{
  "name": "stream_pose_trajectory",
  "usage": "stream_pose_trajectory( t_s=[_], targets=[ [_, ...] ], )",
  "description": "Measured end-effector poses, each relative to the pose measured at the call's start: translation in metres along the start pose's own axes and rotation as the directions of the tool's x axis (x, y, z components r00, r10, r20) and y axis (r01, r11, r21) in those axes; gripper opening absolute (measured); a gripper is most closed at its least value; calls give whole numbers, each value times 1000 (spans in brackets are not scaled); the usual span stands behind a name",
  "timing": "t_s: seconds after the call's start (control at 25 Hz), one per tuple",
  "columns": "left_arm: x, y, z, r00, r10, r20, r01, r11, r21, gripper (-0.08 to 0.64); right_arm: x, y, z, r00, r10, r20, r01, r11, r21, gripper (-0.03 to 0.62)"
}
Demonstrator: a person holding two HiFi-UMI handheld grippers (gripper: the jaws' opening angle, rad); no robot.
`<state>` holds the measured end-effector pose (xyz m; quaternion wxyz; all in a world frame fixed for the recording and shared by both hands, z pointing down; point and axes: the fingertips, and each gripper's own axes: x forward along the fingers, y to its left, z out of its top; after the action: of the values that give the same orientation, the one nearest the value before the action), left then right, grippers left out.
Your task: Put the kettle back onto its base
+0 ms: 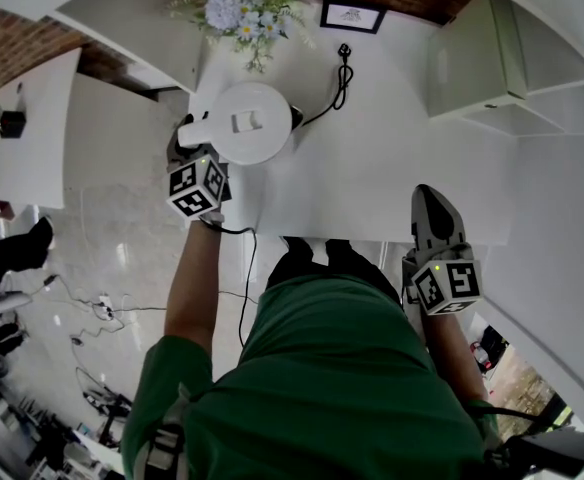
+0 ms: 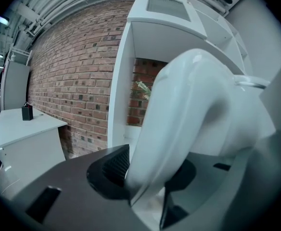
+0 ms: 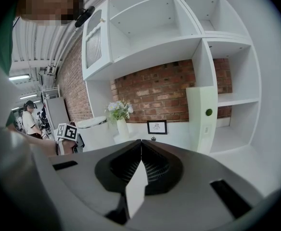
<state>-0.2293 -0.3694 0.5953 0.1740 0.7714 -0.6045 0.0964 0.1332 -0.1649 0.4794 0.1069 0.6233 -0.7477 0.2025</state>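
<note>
The white kettle (image 1: 249, 123) stands at the left of the white table (image 1: 392, 168), seen from above with its lid up. A black cord (image 1: 338, 90) runs to a dark edge at the kettle's right side. The base itself is hidden under the kettle, and I cannot tell whether the kettle sits down on it. My left gripper (image 1: 186, 136) is shut on the kettle's handle (image 2: 188, 109), which fills the left gripper view between the jaws (image 2: 152, 177). My right gripper (image 1: 429, 206) rests shut and empty at the table's front edge (image 3: 139, 165), well to the right of the kettle (image 3: 93, 128).
A vase of flowers (image 1: 240, 13) and a small framed picture (image 1: 352, 16) stand at the back of the table, against a brick wall. The cord's plug (image 1: 344, 51) lies loose near them. White shelving (image 1: 492, 58) rises at the right. Cables lie on the floor at the left.
</note>
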Motion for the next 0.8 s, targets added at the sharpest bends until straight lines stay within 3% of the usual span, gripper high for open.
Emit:
stream_pose_trajectory(
  t_s=[0.24, 0.36, 0.56, 0.8],
  targets=[
    [-3, 1, -7, 1000, -25, -19, 25, 1000, 1, 156, -5, -1, 1, 1000, -1, 21, 0, 1000, 8, 21],
    [-8, 4, -16, 998, -8, -62, 7, 1000, -10, 206, -7, 0, 1, 1000, 5, 30, -6, 1000, 10, 21],
    [-37, 7, -46, 992, 27, -126, -38, 995, -91, 229, -10, -2, 5, 999, 15, 50, -16, 1000, 9, 21],
    [-93, -4, -54, 992, 9, -127, -28, 989, -145, 229, -11, -7, 18, 996, 25, 83, -25, 1000, 1, 21]
  ],
)
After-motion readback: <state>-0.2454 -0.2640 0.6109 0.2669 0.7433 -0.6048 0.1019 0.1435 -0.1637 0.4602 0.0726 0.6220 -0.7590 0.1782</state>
